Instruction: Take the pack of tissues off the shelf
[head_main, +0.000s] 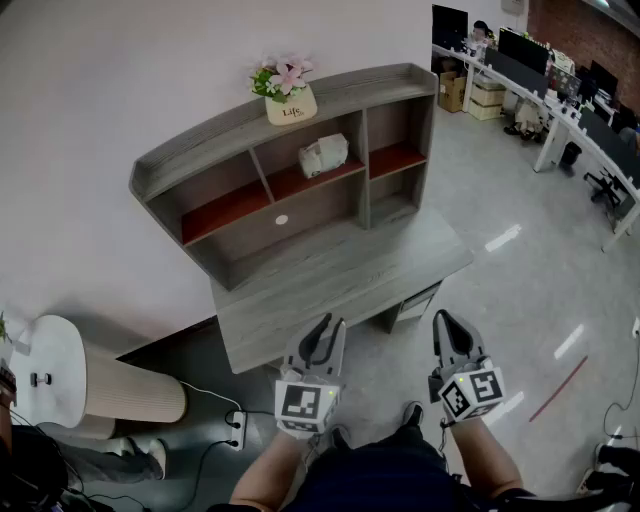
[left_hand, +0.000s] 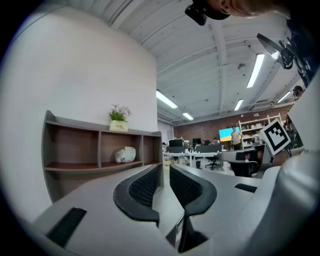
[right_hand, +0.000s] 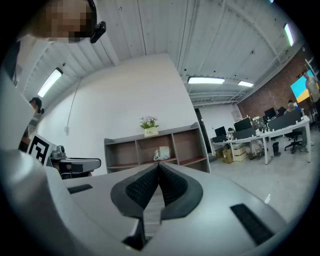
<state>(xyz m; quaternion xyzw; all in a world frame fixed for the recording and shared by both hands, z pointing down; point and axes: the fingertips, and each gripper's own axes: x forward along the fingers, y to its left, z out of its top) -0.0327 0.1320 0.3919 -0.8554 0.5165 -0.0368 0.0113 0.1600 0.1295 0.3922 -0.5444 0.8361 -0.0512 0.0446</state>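
The pack of tissues (head_main: 323, 154) is a pale bundle lying in the middle upper compartment of the grey shelf unit (head_main: 200, 150). It also shows far ahead in the left gripper view (left_hand: 124, 154) and in the right gripper view (right_hand: 161, 153). Both grippers hang low in front of the desk, well short of the shelf. My left gripper (head_main: 326, 325) (left_hand: 166, 167) has its jaws a little apart with nothing between them. My right gripper (head_main: 445, 320) (right_hand: 158, 165) is shut with its tips touching, and it holds nothing.
A pot of pink flowers (head_main: 288, 95) stands on the shelf top, above the tissues. The shelf sits on a grey desk (head_main: 340, 270) against the white wall. A white round stand (head_main: 45, 370) and a power strip (head_main: 237, 428) are at the left. Office desks (head_main: 560, 90) run along the far right.
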